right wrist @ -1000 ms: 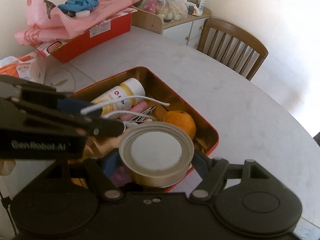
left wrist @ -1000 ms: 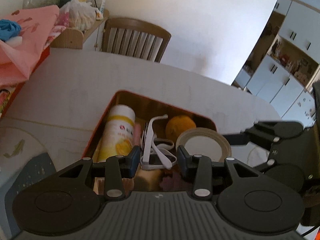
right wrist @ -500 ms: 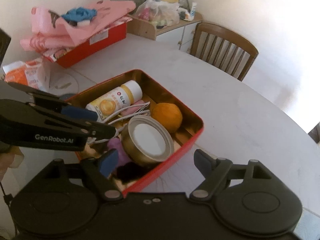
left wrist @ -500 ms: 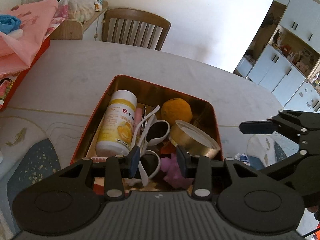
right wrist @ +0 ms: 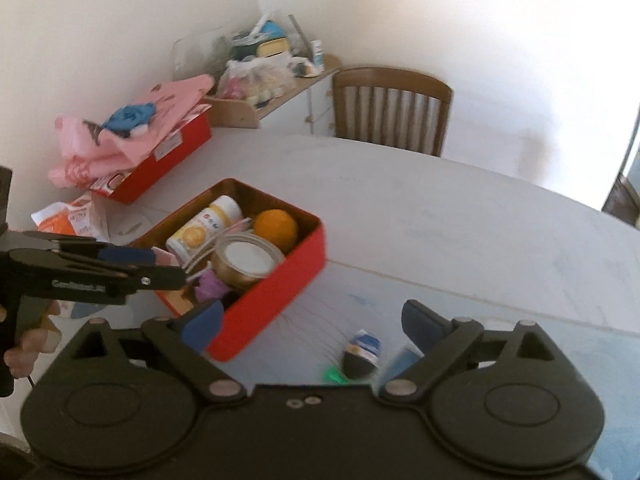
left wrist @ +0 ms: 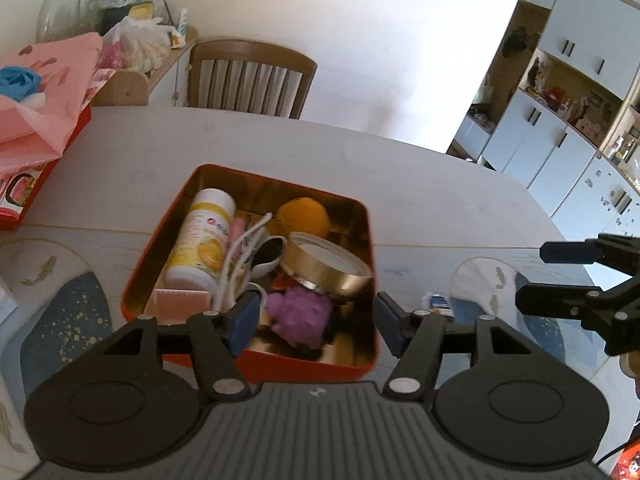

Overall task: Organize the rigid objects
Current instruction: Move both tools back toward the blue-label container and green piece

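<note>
A red tin box [left wrist: 152, 264] [right wrist: 288, 280] with a gold inside stands on the white table. In it lie a yellow bottle [left wrist: 202, 240] [right wrist: 200, 232], an orange [left wrist: 304, 214] [right wrist: 276, 226], a gold round tin [left wrist: 328, 268] [right wrist: 246, 260], white sunglasses [left wrist: 256, 252] and a purple toy [left wrist: 300, 312] [right wrist: 210, 286]. My left gripper [left wrist: 316, 320] is open and empty over the box's near edge. My right gripper [right wrist: 312, 322] is open and empty, to the right of the box. A small blue and white item [right wrist: 362, 350] [left wrist: 438, 304] lies on the table by it.
A red box [right wrist: 160, 164] under pink cloth [right wrist: 128, 140] stands at the far left. A wooden chair [left wrist: 248, 78] [right wrist: 390, 110] is behind the table. A cluttered shelf [right wrist: 272, 80] is in the corner. White cabinets [left wrist: 560, 140] are to the right. Blue placemats [left wrist: 64, 320] lie near.
My left gripper let go of the white sunglasses and my right let go of the gold round tin, both into the box. Both grippers opened and drew back.
</note>
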`<action>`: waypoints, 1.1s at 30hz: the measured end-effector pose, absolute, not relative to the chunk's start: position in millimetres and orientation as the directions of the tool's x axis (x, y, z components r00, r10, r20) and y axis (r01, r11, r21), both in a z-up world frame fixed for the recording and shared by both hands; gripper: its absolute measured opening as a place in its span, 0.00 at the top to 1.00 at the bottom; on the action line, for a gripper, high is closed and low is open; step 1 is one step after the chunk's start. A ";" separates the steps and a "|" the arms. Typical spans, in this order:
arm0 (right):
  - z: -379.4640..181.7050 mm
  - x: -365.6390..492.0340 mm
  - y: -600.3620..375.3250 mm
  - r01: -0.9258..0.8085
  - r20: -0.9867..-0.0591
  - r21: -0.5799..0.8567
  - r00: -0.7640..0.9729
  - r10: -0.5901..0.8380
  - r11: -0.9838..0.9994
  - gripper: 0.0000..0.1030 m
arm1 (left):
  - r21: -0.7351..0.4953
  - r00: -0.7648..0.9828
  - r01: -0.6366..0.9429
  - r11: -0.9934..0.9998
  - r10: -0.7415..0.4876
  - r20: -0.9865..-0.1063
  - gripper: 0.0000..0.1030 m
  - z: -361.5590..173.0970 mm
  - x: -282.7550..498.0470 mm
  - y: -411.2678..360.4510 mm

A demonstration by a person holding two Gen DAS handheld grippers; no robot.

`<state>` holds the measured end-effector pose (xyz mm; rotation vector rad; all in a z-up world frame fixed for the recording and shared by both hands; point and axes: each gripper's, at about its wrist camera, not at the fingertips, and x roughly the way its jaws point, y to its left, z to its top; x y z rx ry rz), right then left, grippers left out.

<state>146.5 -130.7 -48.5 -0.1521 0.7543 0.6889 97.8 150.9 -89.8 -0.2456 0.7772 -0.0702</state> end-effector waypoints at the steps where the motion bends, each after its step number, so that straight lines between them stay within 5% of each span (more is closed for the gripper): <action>1: -49.7 145.7 -136.5 -0.619 -0.674 0.117 0.525 0.520 0.777 0.05 | -0.244 0.714 -0.025 0.970 -0.153 -0.683 0.38 -88.4 96.5 147.0; 11: -70.3 137.6 -187.8 -0.626 -0.684 0.131 0.504 0.527 0.769 0.00 | -0.214 0.725 0.011 0.977 -0.155 -0.672 0.21 -84.2 99.2 87.3; 25: -87.2 168.4 -215.8 -0.671 -0.735 0.000 0.503 0.455 0.742 0.00 | -0.152 0.688 -0.021 0.988 -0.096 -0.719 0.20 -122.7 111.0 16.0; 33: -99.2 203.4 -205.5 -0.676 -0.759 0.065 0.444 0.476 0.734 0.01 | -0.091 0.668 -0.049 0.995 -0.035 -0.743 0.20 -151.9 114.3 -13.4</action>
